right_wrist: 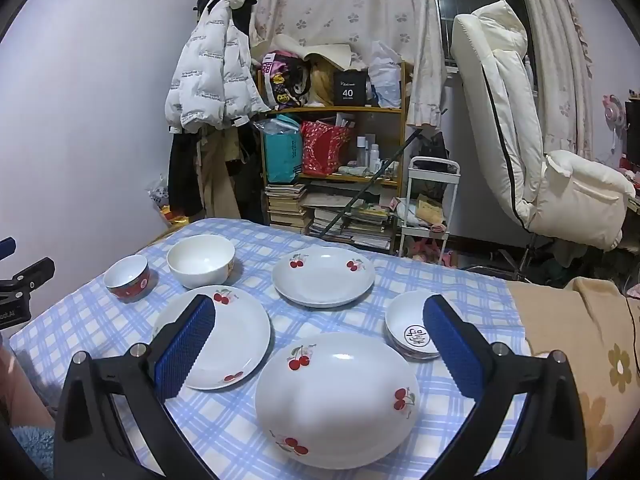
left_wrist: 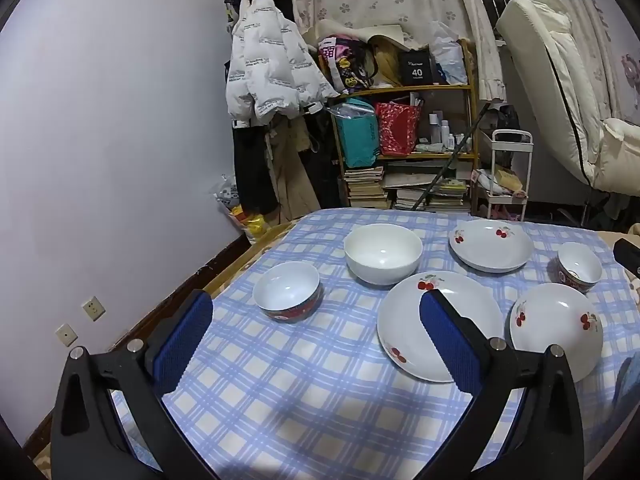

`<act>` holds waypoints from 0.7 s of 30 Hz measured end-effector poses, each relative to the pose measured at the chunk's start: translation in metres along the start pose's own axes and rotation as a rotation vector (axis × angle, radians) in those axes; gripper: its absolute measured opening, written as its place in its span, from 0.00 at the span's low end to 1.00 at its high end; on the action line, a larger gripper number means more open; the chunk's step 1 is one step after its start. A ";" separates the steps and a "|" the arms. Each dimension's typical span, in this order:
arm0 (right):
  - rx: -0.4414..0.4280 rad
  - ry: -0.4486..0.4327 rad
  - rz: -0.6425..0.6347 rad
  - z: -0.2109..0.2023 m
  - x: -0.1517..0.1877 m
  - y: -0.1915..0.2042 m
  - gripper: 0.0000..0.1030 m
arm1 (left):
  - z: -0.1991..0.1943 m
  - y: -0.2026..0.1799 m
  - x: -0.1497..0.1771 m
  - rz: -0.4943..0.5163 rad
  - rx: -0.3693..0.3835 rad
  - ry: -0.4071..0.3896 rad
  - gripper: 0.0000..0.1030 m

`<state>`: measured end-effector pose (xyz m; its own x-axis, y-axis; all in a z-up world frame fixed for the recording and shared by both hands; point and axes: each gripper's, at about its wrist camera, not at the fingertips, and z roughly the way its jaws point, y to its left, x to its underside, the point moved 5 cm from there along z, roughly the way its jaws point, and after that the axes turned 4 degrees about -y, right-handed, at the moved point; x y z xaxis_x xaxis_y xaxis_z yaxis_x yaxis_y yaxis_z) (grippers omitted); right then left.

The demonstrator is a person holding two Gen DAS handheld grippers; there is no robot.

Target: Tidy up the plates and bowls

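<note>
On the blue checked tablecloth (right_wrist: 248, 432), well apart: three cherry-print plates (right_wrist: 338, 398), a large white bowl (left_wrist: 383, 253) and two small red-sided bowls (left_wrist: 287, 290); I judge all glazed ceramic, stiff, slick, breakable, best pinched across a rim edge. My left gripper (left_wrist: 316, 328) and right gripper (right_wrist: 319, 330) both hover above the table with fingers spread wide, gripping nothing. Only the right wrist view shows the printed mark inside the right-hand small bowl (right_wrist: 412, 330); the left wrist view shows wall sockets (left_wrist: 93, 308).
</note>
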<state>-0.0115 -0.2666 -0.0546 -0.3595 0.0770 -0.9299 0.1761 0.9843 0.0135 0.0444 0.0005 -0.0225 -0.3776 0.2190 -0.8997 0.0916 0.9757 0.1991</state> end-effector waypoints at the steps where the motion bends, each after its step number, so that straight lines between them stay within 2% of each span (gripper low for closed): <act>1: 0.001 0.002 -0.002 0.000 0.000 0.000 1.00 | 0.000 0.000 0.000 -0.004 0.000 -0.002 0.99; 21: 0.003 0.009 -0.003 0.001 0.002 0.000 1.00 | -0.004 -0.005 -0.001 -0.010 0.002 -0.001 0.99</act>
<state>-0.0109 -0.2667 -0.0568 -0.3683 0.0757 -0.9266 0.1777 0.9840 0.0097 0.0405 -0.0047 -0.0209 -0.3775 0.2095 -0.9020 0.0902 0.9778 0.1893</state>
